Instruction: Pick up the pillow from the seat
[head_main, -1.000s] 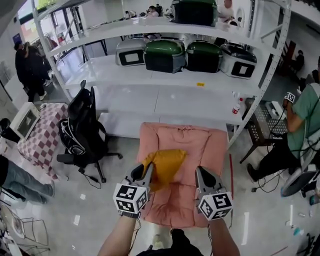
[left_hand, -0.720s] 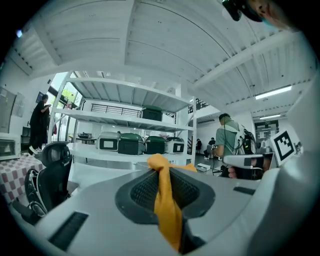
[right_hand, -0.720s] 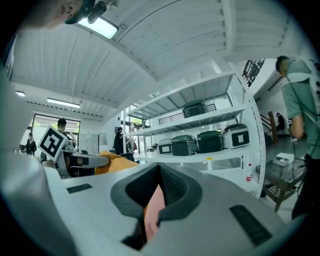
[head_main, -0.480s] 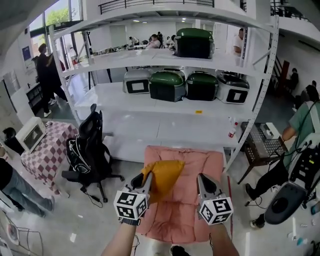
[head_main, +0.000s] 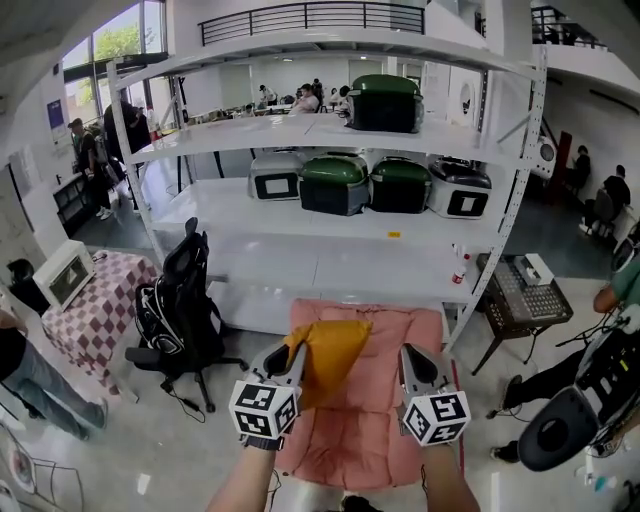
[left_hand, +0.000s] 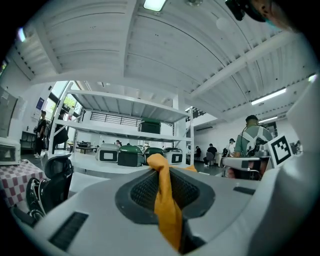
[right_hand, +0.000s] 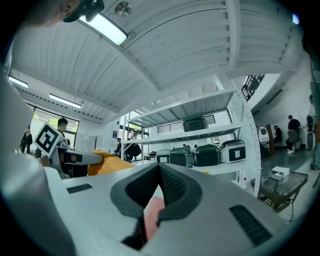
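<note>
A yellow pillow (head_main: 330, 355) hangs crumpled above the pink padded seat (head_main: 370, 440). My left gripper (head_main: 292, 352) is shut on the pillow's left corner. In the left gripper view a twisted fold of the pillow (left_hand: 166, 210) runs down between the two pads, and my left gripper (left_hand: 162, 169) points level at the shelves. My right gripper (head_main: 410, 352) is just right of the pillow with its jaws closed tip to tip. In the right gripper view my right gripper (right_hand: 160, 167) shows some pink seat (right_hand: 151, 212) in the low gap between the jaws. The pillow (right_hand: 107, 162) lies to its left.
A white shelf rack (head_main: 330, 270) stands straight ahead behind the seat, with green and white appliances (head_main: 335, 185) on it. A black office chair (head_main: 180, 300) is at the left, with a checked table (head_main: 95, 310) beyond it. A person with equipment (head_main: 590, 400) is at the right, and other people stand further back.
The head view has tilted upward, so shelves and seat sit lower in the picture. Both grippers keep their places side by side, the pillow still in the left one. The person at the right has shifted.
</note>
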